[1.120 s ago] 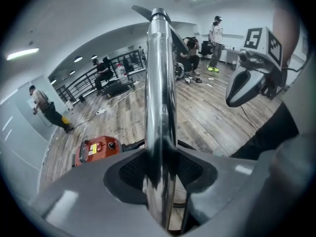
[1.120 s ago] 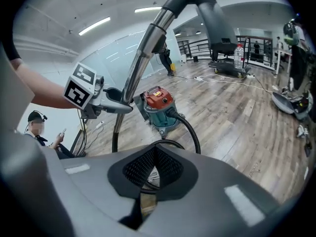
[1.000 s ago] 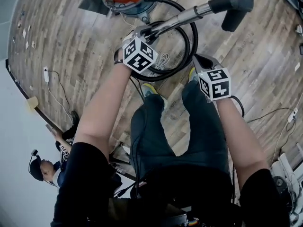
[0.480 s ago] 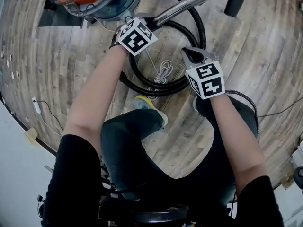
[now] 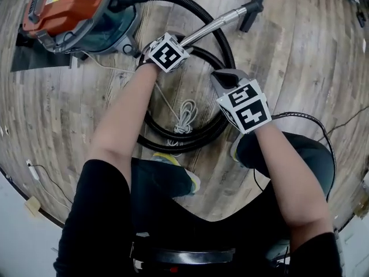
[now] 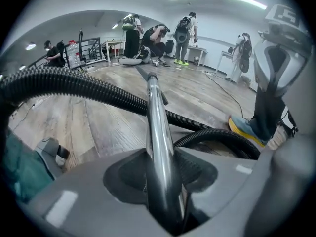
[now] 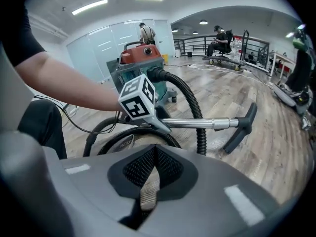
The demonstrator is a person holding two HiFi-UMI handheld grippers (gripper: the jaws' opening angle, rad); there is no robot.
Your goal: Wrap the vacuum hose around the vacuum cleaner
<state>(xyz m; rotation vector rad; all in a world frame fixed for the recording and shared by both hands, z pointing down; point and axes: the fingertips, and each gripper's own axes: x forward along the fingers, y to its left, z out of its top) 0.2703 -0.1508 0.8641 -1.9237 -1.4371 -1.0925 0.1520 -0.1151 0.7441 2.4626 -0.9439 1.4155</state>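
Head view has the left gripper (image 5: 177, 44) pinching the metal wand (image 5: 210, 27) just beside the vacuum (image 5: 75, 13) on the wood floor (image 5: 311, 56). The right gripper (image 5: 221, 78), jaws pressed almost together on nothing, hangs above the hose (image 5: 196, 6). That hose leaves the vacuum's front and lies in loose loops on the floor, ringing a bundled white cord (image 5: 184, 117), with the person's shoe (image 5: 173, 161) just beside the near loop.

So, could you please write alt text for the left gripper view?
The left tool is shut on a chrome wand that runs away over a wooden floor. A black hose curves across behind it, and people stand far off.
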